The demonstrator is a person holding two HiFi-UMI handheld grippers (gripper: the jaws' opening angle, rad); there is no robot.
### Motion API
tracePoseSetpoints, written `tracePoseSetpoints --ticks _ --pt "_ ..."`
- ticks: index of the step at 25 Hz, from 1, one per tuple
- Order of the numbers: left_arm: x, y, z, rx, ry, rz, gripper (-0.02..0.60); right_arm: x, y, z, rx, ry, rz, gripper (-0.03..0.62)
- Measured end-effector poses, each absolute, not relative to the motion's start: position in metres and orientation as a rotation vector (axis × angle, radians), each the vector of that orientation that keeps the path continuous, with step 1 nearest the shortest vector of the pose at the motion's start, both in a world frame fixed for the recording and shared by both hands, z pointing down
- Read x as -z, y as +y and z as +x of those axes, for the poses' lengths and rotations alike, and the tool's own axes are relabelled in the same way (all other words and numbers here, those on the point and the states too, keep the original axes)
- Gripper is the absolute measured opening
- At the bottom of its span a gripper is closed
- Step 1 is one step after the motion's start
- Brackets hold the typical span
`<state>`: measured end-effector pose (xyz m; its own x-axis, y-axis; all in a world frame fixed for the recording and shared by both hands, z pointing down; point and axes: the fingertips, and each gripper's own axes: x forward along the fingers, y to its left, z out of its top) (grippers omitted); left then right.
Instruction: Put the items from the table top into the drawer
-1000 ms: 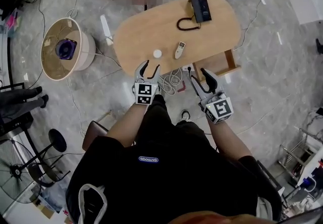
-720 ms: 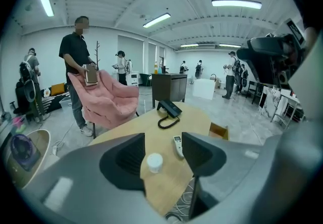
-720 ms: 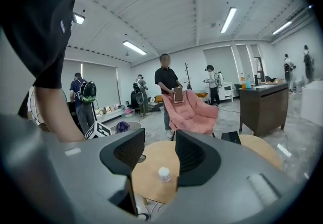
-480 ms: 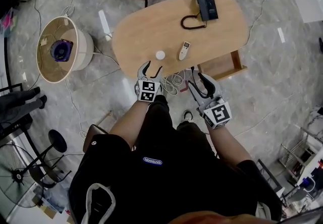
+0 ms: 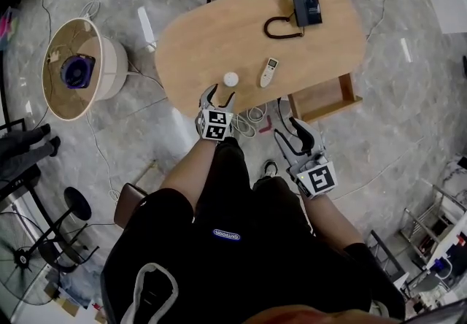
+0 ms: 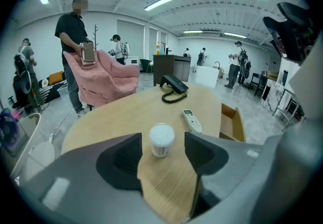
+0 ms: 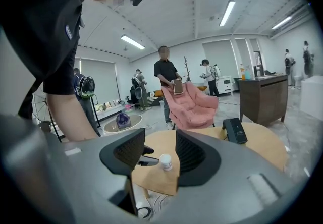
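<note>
Bright ceiling strip lights; fisheye-warped edges, sharp overall

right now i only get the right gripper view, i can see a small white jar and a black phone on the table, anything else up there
Observer: Yes, a white remote lies between the jar and the phone.
Operator: ok where does it all go
Observer: Into the drawer. It stands pulled open at the right side of the table as the head view shows it.
Operator: has anything got the jar yet
Observer: No. The left gripper has its jaws apart, and the jar stands just past their tips, untouched.
</note>
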<state>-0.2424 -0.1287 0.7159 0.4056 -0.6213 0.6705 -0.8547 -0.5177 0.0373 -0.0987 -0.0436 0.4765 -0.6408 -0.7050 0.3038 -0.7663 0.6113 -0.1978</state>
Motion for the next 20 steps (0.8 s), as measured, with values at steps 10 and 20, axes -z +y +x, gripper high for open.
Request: tracePoseSetpoints --ticks 10,20 --pt "-0.767 -0.144 -0.238 -0.902 -1.251 2.272 0.298 -0.5 -0.042 -0.094 -0.468 -2.622 1.248 0.207" --pt "-0.784 -0.158 -0.228 -0.861 -1.256 2.331 0.311 -0.533 -0.056 -0.104 -0.454 -2.627 1.195 0.209"
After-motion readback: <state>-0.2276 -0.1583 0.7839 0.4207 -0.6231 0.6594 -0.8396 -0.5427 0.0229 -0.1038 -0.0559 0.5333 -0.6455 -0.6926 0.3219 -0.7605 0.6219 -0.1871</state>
